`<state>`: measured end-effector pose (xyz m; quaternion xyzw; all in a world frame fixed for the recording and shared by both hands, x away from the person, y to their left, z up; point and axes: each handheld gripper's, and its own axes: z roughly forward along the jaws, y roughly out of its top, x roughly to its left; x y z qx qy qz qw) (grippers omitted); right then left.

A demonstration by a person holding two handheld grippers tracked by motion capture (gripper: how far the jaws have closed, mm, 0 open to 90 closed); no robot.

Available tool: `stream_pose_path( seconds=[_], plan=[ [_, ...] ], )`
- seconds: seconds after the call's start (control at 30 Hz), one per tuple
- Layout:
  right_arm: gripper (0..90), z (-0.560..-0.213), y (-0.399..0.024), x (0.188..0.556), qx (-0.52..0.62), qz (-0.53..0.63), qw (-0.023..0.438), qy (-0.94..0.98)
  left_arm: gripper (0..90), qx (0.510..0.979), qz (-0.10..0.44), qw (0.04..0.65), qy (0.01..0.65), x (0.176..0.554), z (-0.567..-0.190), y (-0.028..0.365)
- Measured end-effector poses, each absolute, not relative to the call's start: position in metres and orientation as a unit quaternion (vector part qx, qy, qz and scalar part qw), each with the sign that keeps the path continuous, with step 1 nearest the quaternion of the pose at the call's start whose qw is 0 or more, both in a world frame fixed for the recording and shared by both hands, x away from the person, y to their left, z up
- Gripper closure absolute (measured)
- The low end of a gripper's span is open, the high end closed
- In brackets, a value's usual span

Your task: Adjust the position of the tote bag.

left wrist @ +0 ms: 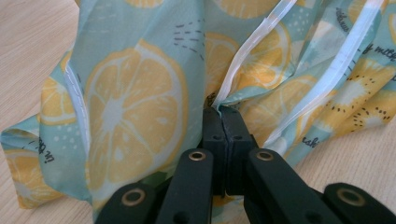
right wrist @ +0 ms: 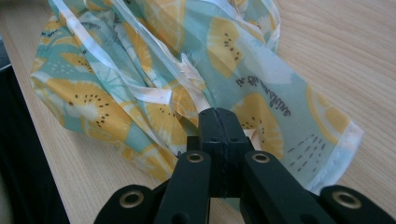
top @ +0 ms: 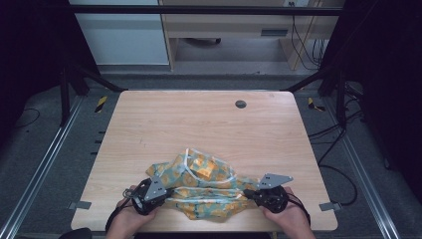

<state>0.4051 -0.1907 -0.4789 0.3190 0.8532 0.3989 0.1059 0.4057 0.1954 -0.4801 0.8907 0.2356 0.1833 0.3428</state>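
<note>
A crumpled cloth [top: 204,186] printed with lemon slices on pale teal, edged in white trim, lies near the table's front edge. My left gripper [top: 166,191] is shut on its left end; in the left gripper view the jaws pinch the cloth [left wrist: 135,98] where a white seam [left wrist: 247,51] meets the left gripper [left wrist: 220,108]. My right gripper [top: 247,193] is shut on the right end; in the right gripper view the right gripper [right wrist: 217,112] clamps a fold of the cloth [right wrist: 261,79] by a white strap [right wrist: 187,74]. The cloth stretches between the two.
The wooden table [top: 199,124] has a round grey cable hole [top: 241,104] at the back. Black frame posts and cables stand on both sides on the floor. The table's edge [right wrist: 18,79] runs close beside the cloth.
</note>
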Motion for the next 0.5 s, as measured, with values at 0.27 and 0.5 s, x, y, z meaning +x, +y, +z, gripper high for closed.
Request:
stream_pose_path(
  seconds=[0.27,0.5],
  plan=[
    [90.0,-0.4815,-0.1901,0.4061,0.319,0.396,0.105,0.855,90.0,0.890,0.175,0.344,0.241,0.4074,-0.4817,0.1970],
    [90.0,-0.4832,-0.1901,0.4077,0.319,0.389,0.108,0.857,90.0,0.894,0.171,0.336,0.240,0.4080,-0.4837,0.1961]
  ],
)
